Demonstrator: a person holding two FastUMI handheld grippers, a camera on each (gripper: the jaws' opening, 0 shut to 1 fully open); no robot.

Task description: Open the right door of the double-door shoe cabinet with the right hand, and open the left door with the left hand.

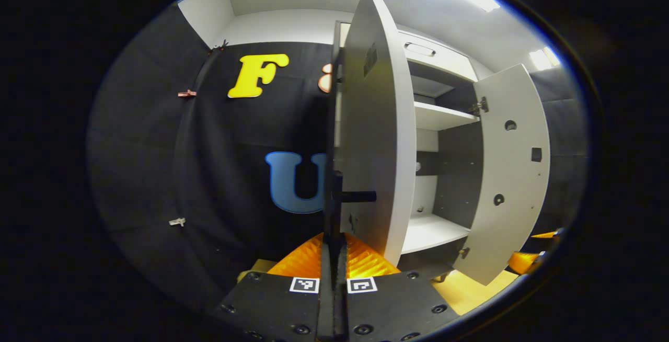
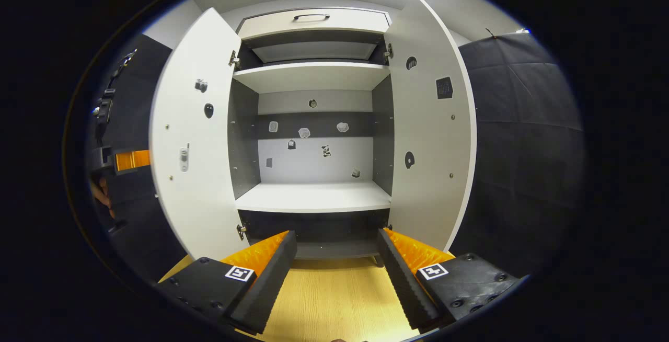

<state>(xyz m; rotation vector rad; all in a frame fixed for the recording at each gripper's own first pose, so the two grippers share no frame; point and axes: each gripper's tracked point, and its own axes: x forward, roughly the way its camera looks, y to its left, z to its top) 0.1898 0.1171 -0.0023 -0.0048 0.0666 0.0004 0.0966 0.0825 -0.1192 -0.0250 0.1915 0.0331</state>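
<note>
Doors of the shoe cabinet [image 2: 313, 18]: two, and I see both swung wide, one on each side of the open interior. In the right gripper view the left door [image 2: 193, 138] stands out from the cabinet's left edge and the right door [image 2: 431, 133] from its right edge, inner faces turned toward me.

Grippers: two. My left gripper [image 1: 333, 227] has its fingers pressed together on the thin free edge of the left door [image 1: 373, 138], beside a dark handle [image 1: 360, 196] that juts from that edge. My right gripper [image 2: 334, 258] is spread wide, holding nothing, in front of the cabinet's base over the wooden floor [image 2: 334, 300].

Shelves inside the cabinet: two pale boards I can count, an upper shelf [image 2: 311, 75] and a lower shelf [image 2: 313, 196]. Above them is one drawer front with one handle [image 2: 311, 16]. Several small marks dot the cabinet's back wall; I cannot tell what they are.

Beyond the left door, in the right gripper view, the other gripper [image 2: 130, 160] and part of a hand [image 2: 102, 195] show. In the left gripper view the right door [image 1: 509, 174] stands to the far side of the cabinet.
</note>
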